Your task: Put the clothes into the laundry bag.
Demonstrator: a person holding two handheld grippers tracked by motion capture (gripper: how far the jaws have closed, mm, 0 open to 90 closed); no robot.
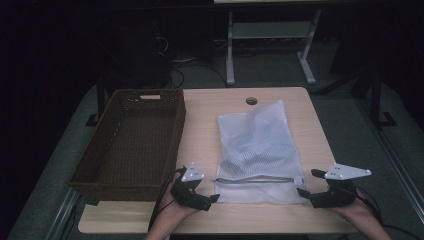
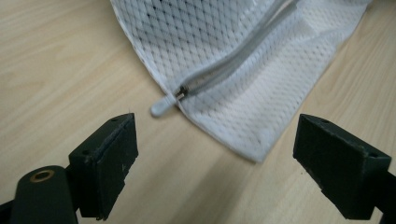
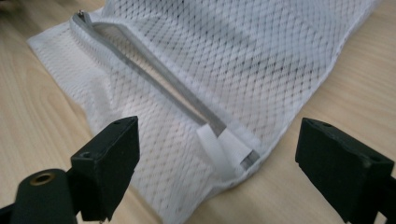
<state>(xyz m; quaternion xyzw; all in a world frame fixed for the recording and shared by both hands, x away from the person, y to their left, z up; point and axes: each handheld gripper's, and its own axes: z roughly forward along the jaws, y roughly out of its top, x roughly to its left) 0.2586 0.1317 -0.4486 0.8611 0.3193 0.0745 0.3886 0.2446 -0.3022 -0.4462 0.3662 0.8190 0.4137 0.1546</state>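
Observation:
A white mesh laundry bag (image 1: pixel 255 145) lies flat on the wooden table (image 1: pixel 200 112), its grey zipper (image 1: pixel 257 180) running along the near edge. My left gripper (image 1: pixel 212 201) sits at the bag's near left corner, open, with nothing between its jaws. In the left gripper view the gripper (image 2: pixel 217 149) faces that corner of the bag (image 2: pixel 243 56), and the white zipper pull (image 2: pixel 161 106) rests on the wood just ahead. My right gripper (image 1: pixel 308 182) stands open at the near right corner. In the right gripper view the gripper (image 3: pixel 217 154) straddles the zipper's end tab (image 3: pixel 219 144) without touching it.
A dark brown wicker basket (image 1: pixel 130 100) stands empty on the table's left half, close to my left hand. A round cable hole (image 1: pixel 251 101) sits near the far edge. Beyond the table are a white desk frame (image 1: pixel 270 30) and cables on the floor.

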